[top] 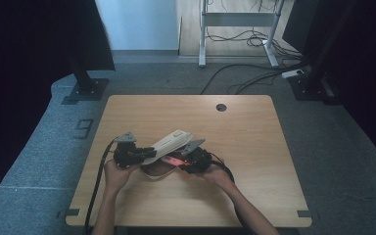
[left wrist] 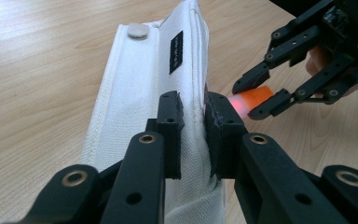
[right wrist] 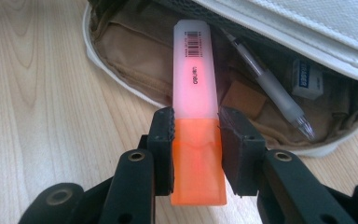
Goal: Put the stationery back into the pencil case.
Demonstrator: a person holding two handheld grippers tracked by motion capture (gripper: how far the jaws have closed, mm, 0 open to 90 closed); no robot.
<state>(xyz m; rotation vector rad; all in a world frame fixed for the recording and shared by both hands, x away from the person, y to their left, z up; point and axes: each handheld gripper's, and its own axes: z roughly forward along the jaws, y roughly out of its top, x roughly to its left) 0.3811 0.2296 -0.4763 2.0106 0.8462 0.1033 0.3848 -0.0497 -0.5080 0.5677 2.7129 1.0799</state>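
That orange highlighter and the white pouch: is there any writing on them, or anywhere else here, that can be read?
Highlighter: a barcode near the tip and a small line of print along the barrel, both too blurred to read.
Pouch: a black tag with tiny pale lettering, too small to read.
Eraser inside the pouch: dark print on its sleeve, blurred.
Floor mat left of the table: a large mark that looks like "9".

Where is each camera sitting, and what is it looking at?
High view: above the person's side, looking down at the table; both forearms, left gripper, right gripper.
Left gripper view: on the left gripper, looking along jaws clamped on the white pencil case flap; right gripper beyond.
Right gripper view: on the right gripper, looking past its orange highlighter into the case: pen, eraser.
Shared: case and highlighter.
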